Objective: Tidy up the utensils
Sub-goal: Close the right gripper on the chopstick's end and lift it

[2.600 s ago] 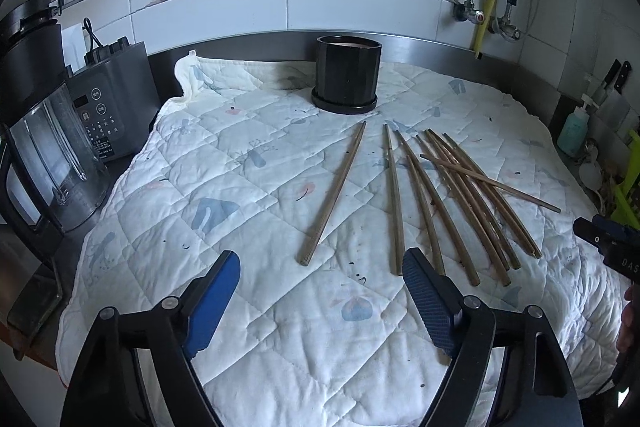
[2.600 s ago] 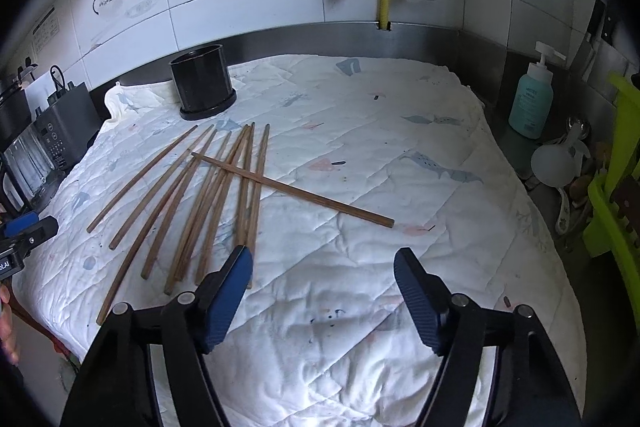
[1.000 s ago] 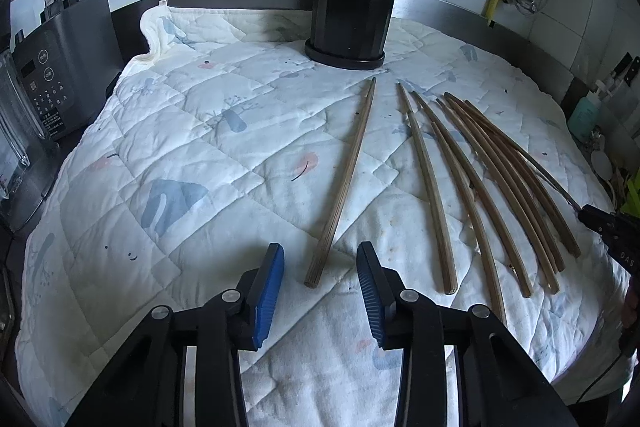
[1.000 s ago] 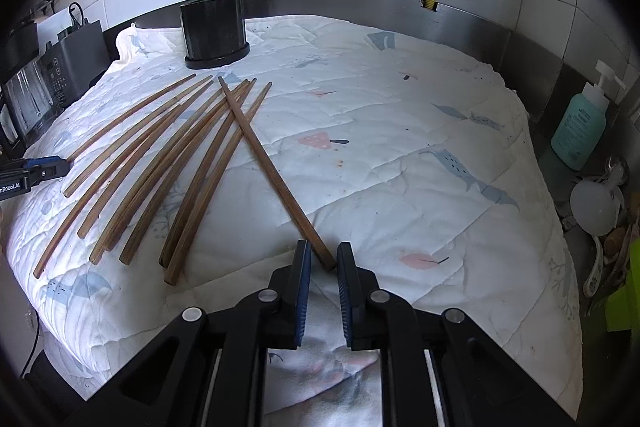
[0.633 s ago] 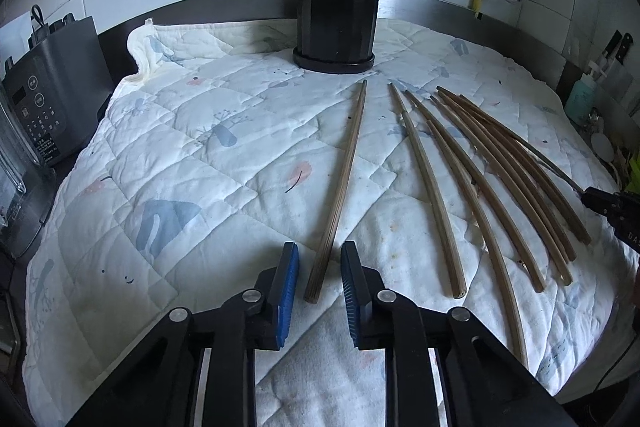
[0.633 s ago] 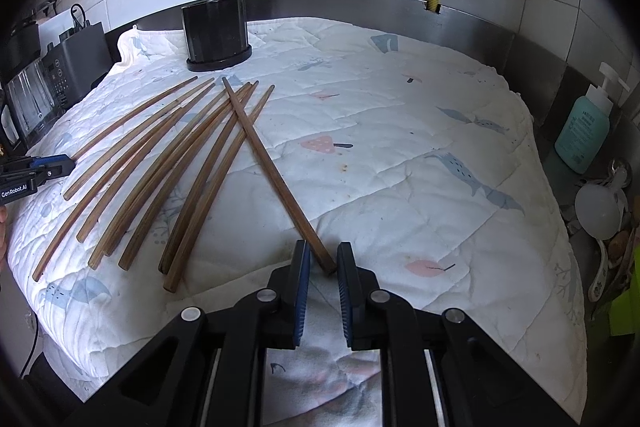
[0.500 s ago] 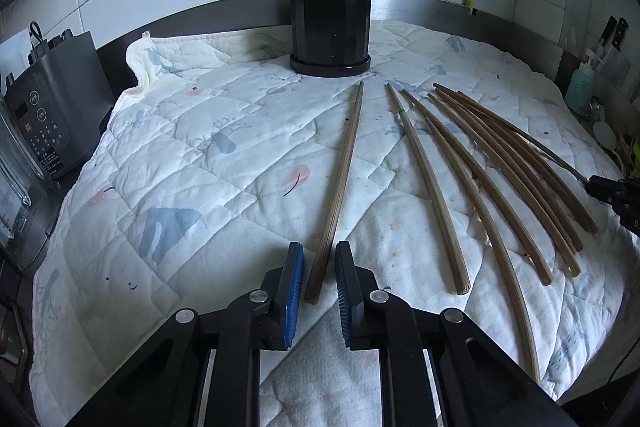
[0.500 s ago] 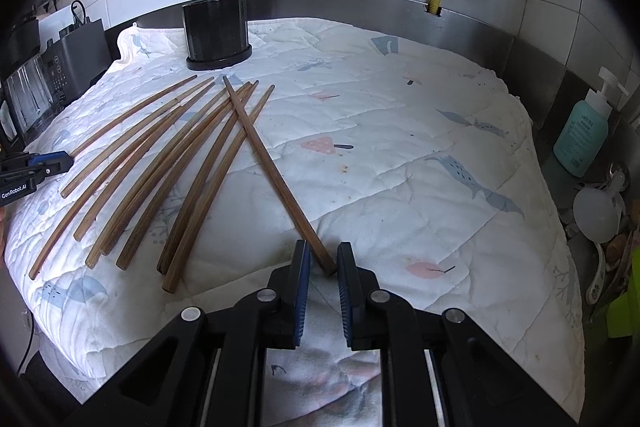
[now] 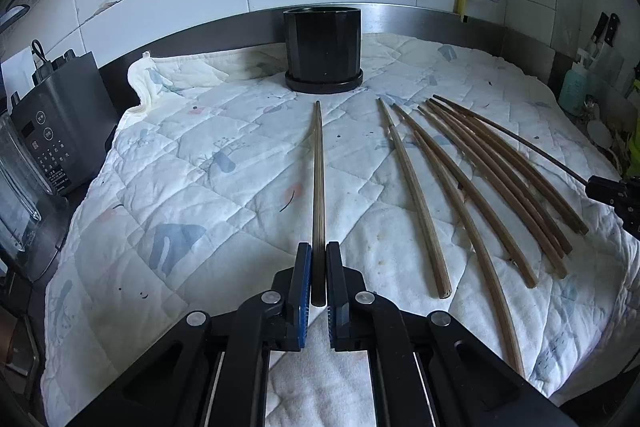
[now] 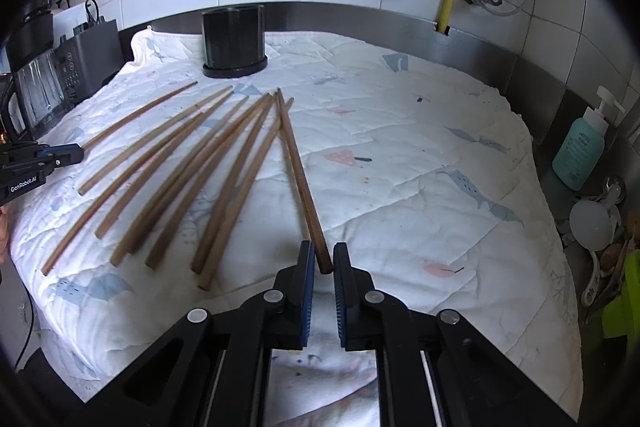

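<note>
Chopstick [image 9: 318, 187] end between left hand-held gripper [image 9: 318, 279] pads — clamped, pointing ahead

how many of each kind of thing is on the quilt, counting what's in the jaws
chopsticks: 10
black holder: 1
total: 11

Brown chopsticks [image 9: 420, 187] lie on a white quilted cloth [image 9: 208, 163] with blue-grey prints; black holder [image 9: 323, 49].
</note>
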### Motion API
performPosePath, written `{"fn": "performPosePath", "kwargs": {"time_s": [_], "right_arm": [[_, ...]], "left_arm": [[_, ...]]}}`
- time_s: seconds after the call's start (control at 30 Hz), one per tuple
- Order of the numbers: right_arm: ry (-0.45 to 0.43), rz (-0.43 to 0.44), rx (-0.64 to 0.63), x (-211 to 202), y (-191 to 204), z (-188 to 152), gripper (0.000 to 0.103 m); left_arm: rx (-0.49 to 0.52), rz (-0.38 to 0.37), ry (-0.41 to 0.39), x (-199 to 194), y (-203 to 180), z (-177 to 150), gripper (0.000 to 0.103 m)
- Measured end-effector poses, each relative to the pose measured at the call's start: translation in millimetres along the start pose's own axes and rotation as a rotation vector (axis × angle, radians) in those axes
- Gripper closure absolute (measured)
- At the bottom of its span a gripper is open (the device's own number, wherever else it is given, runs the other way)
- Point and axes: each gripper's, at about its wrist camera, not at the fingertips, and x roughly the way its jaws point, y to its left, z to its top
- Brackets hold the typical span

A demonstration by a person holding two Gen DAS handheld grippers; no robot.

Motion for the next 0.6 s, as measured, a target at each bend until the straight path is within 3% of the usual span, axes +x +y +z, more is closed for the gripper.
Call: {"fn": "performPosePath", "kwargs": {"time_s": [0.4,0.6], "right_arm": [[-0.157,0.009,-0.008,-40,18,39,0.093],[-0.088,0.018,0.016,-23,13,31,0.093]], "left_arm": [[-0.029,-0.018,-0.077,-37,13,28,0.097],[-0.031,-0.014,-0.103,-45,14,35,0.097]]}}
